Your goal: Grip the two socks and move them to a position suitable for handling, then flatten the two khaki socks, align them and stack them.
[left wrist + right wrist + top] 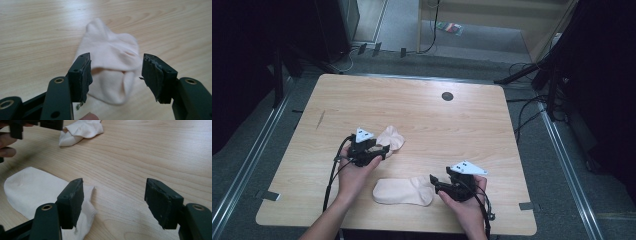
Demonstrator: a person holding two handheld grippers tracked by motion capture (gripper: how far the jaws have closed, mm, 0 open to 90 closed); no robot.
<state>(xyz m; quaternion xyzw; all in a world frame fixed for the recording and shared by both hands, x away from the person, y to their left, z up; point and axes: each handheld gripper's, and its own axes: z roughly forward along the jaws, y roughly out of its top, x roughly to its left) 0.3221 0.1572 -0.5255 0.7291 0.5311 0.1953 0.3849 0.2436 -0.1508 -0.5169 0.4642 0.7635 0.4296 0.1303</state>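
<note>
Pale wooden surface point(412, 100) carries 2 socks. Left tool point(116, 75), jaws apart, frames the crumpled sock point(112, 62); right tool point(113, 203), jaws apart, sits beside the flat sock point(32, 190). Next, probably, closing on fabric.

Counts, w/ places given relative to the wooden table point(422, 107):

Socks: 2, both pale pink/cream, both on the table. 1 flat sock point(403, 191) near the table's front edge, approx. centre. 1 crumpled sock point(391, 138) further back on the table, left of centre.

Grippers: 2, black, each w/ 2 jaws. Left gripper point(384, 150) over the table's left half, beside the crumpled sock. Right gripper point(433, 182) over the table's front right, beside the flat sock's cuff.

Hands: 2, 1 per gripper, coming in over the table's front edge.

Tables: 1.

Dark round spots: 1 point(447, 96), on the table near its back edge.
</note>
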